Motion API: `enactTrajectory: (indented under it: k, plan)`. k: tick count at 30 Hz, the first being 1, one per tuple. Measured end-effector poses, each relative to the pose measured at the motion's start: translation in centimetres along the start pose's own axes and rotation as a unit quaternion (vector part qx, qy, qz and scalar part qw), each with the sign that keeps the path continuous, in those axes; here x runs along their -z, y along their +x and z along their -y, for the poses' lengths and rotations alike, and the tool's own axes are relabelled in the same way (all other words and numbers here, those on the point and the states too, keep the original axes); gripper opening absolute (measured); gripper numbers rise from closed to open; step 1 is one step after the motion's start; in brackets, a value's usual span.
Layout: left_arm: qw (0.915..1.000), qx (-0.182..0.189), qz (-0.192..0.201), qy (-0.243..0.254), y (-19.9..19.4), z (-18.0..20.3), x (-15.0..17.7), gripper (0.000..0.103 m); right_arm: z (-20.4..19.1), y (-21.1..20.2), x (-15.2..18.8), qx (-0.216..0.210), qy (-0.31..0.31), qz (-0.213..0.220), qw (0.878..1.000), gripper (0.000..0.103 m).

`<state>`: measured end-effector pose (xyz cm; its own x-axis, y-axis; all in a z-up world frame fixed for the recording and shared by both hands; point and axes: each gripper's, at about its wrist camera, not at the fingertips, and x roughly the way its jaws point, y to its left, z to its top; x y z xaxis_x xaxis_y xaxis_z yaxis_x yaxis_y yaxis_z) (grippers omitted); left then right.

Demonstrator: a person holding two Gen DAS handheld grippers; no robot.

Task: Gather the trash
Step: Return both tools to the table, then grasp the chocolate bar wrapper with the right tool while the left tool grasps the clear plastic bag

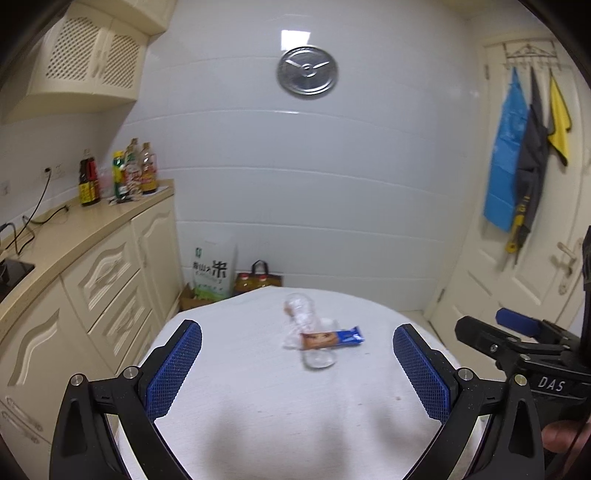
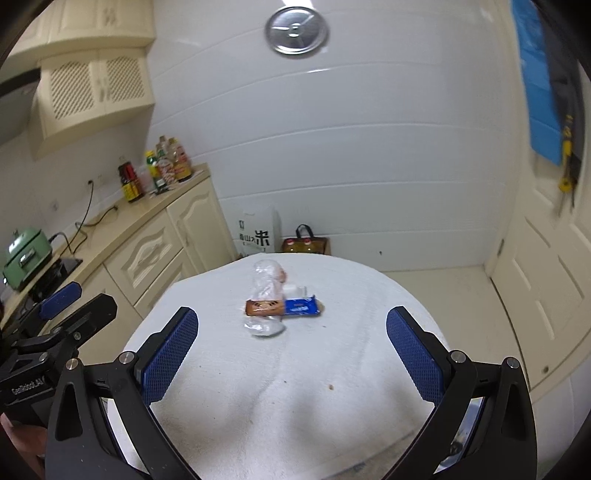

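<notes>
Trash lay mid-counter (image 1: pixel 229 387): a crumpled clear bottle (image 1: pixel 308 332) with a snack wrapper (image 1: pixel 330 338) across it, both judged light, slippery, easily crushed. We held left tool (image 1: pixel 297 373) and right tool (image 2: pixel 291 356) spread, empty, favouring the bottle's waist.

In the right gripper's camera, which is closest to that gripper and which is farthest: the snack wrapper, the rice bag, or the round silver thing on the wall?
1. Snack wrapper: on the white table, straight ahead of the open right gripper, lying across a clear plastic bottle.
2. Rice bag: on the floor past the table, against the wall.
3. Round silver thing: high on the back wall.
</notes>
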<state>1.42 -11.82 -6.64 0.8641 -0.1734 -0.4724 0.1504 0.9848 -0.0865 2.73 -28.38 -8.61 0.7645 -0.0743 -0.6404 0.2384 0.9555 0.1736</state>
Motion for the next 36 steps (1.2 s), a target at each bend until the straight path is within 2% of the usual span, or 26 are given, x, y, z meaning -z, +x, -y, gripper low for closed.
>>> enactTrajectory:
  k: [5,15,20,26,28,31,32,33,34,36]
  plan:
    - [0.9998,-0.018,-0.009,-0.007,1.7,0.2,-0.5,0.102,-1.4,3.1,-0.1,-0.013,-0.030,-0.017,0.999,0.103]
    - [0.9978,-0.034,-0.057,-0.013,10.4,-0.1,-2.2,0.102,-1.3,12.8,1.1,-0.021,-0.083,-0.081,0.993,0.103]
    - [0.9957,-0.035,-0.085,-0.009,15.7,1.3,-3.2,0.102,-0.7,18.0,1.9,-0.018,-0.113,-0.122,0.986,0.089]
    - [0.9931,-0.034,-0.112,-0.007,21.1,3.3,-4.0,0.102,-0.6,22.4,2.7,-0.032,-0.165,-0.149,0.974,0.087]
    - [0.9923,-0.035,-0.119,-0.006,22.5,3.8,-4.2,0.102,-0.8,23.3,2.6,-0.051,-0.186,-0.156,0.969,0.085]
    - [0.9912,-0.035,-0.127,-0.007,24.6,4.4,-4.6,0.102,-1.5,24.9,2.3,-0.075,-0.219,-0.169,0.958,0.075]
    - [0.9911,-0.035,-0.128,-0.007,25.0,4.3,-4.4,0.102,-1.7,25.3,2.3,-0.084,-0.225,-0.177,0.954,0.065]
    - [0.9909,-0.035,-0.129,-0.007,25.5,4.4,-4.6,0.102,-1.9,25.7,2.3,-0.095,-0.227,-0.185,0.951,0.058]
    - [0.9908,-0.036,-0.130,-0.007,25.9,4.4,-4.7,0.102,-1.9,26.0,2.3,-0.110,-0.223,-0.196,0.948,0.047]
    - [0.9906,-0.036,-0.132,-0.007,26.8,4.5,-5.0,0.102,-1.9,26.2,2.4,-0.130,-0.211,-0.205,0.947,0.034]
